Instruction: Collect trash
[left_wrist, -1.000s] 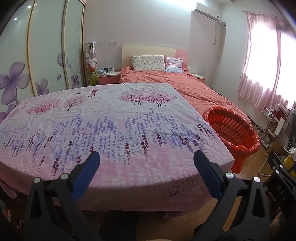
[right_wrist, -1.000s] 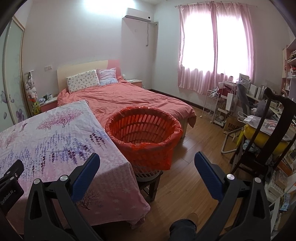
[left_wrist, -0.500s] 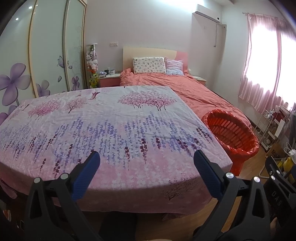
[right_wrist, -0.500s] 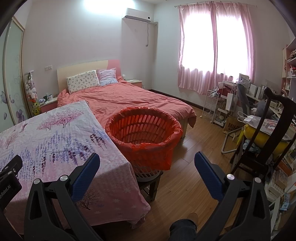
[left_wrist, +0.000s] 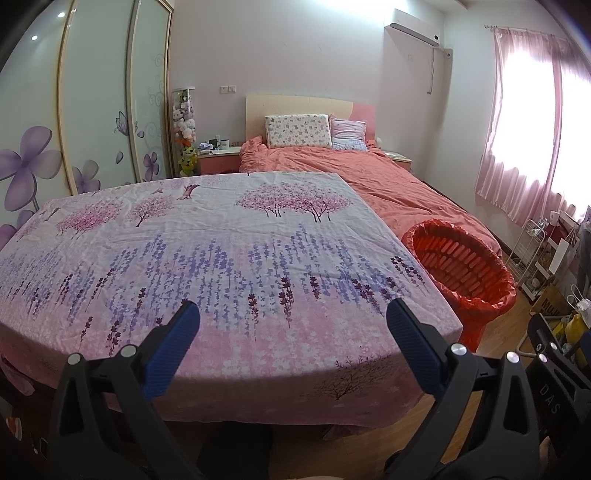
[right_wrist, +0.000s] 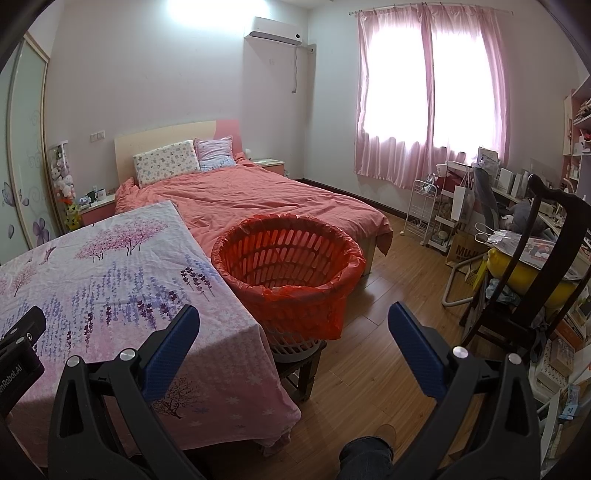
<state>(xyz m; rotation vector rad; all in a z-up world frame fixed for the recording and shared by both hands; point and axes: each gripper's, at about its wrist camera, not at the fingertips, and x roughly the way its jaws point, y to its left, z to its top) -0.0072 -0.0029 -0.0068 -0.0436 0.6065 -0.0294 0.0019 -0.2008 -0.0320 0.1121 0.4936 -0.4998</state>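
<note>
Over the last second our left claw (left_wrist: 291, 325) pulled back slightly from the flowered sheet (left_wrist: 221, 251); the right claw (right_wrist: 293, 326) barely moved. Both gaped wide, holding nothing. We saw no trash on the sheet, so collecting looked unstarted or finished. The lined basket (right_wrist: 288, 258) sat mid-frame beside the sheet; its bottom was hidden, and the right-edge clutter was unreadable.
</note>
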